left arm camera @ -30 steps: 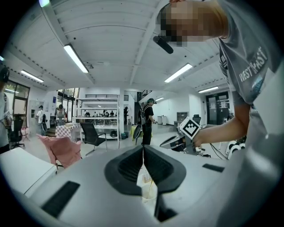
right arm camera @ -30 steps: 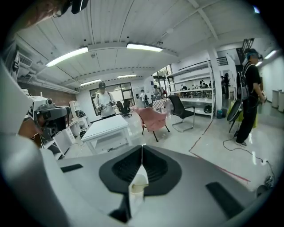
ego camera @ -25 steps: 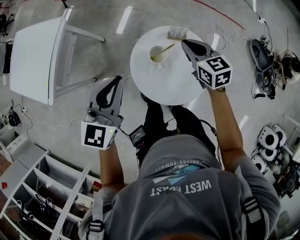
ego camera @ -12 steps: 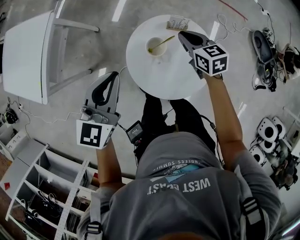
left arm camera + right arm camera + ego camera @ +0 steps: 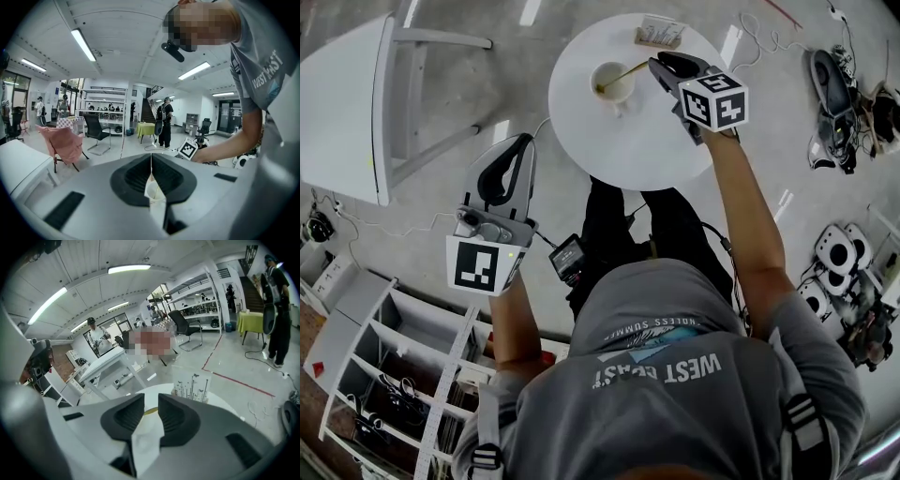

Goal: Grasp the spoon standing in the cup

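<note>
A white cup (image 5: 610, 82) stands on the round white table (image 5: 628, 141), with a gold-handled spoon (image 5: 625, 72) leaning out of it to the right. My right gripper (image 5: 655, 64) hovers just right of the spoon handle's end. Its jaws have just been opening and stand a little apart, pressing on nothing. In the right gripper view the gold handle (image 5: 150, 411) shows through the gap ahead of the right gripper (image 5: 151, 401), above the cup (image 5: 146, 439). My left gripper (image 5: 523, 141) hangs over the floor left of the table, shut and empty (image 5: 151, 157).
A small printed card holder (image 5: 658, 33) sits at the table's far edge (image 5: 192, 385). A white rectangular table (image 5: 347, 103) stands to the left, a shelf unit (image 5: 384, 375) lower left, and cables and gear (image 5: 834, 84) lie on the floor at the right.
My right gripper has come down and closer to the cup and spoon, and its jaws have parted. The left gripper has hardly shifted.
</note>
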The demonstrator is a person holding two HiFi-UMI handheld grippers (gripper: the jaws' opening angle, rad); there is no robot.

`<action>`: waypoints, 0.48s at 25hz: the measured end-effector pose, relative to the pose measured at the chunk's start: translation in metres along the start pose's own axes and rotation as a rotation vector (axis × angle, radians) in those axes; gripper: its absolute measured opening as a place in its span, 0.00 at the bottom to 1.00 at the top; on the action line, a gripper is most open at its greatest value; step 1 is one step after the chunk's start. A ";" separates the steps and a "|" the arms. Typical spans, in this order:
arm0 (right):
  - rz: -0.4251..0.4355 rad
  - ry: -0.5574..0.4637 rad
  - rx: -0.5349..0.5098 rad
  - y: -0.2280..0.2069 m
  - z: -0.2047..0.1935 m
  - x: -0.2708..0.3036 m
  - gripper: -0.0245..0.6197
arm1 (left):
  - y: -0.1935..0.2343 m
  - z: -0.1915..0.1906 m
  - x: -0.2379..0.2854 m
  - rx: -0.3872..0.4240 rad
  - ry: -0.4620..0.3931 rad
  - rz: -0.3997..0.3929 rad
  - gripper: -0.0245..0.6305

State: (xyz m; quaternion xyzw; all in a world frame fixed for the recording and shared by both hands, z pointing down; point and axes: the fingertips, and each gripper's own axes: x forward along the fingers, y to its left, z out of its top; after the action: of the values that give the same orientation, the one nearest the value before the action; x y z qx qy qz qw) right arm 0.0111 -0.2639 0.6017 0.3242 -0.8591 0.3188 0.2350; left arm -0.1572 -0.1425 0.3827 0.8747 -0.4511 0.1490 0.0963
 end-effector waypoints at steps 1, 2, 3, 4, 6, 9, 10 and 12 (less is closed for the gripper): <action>0.002 0.007 0.008 -0.002 -0.002 0.002 0.16 | 0.000 0.000 0.000 0.009 -0.003 -0.004 0.05; 0.003 0.014 0.016 -0.003 -0.005 0.005 0.17 | 0.001 0.000 0.001 0.011 -0.003 -0.005 0.05; 0.005 0.021 0.024 -0.005 -0.007 0.008 0.18 | 0.001 -0.001 0.002 0.009 -0.002 -0.006 0.05; 0.006 0.027 0.032 -0.006 -0.010 0.010 0.19 | 0.002 -0.001 0.002 0.006 0.001 -0.006 0.05; 0.009 0.036 0.046 -0.007 -0.014 0.015 0.21 | 0.003 -0.004 0.002 -0.004 0.010 -0.005 0.05; 0.013 0.048 0.065 -0.009 -0.021 0.022 0.24 | 0.002 -0.008 0.003 -0.041 0.031 0.004 0.05; 0.013 0.051 0.070 -0.010 -0.022 0.023 0.25 | 0.002 -0.009 0.003 -0.042 0.031 0.004 0.05; 0.016 0.055 0.077 -0.011 -0.023 0.024 0.25 | 0.001 -0.008 0.002 -0.028 0.022 0.000 0.05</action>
State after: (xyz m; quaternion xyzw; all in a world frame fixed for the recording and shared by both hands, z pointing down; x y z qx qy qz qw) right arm 0.0071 -0.2642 0.6361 0.3174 -0.8418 0.3624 0.2433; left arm -0.1584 -0.1428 0.3908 0.8715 -0.4521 0.1525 0.1133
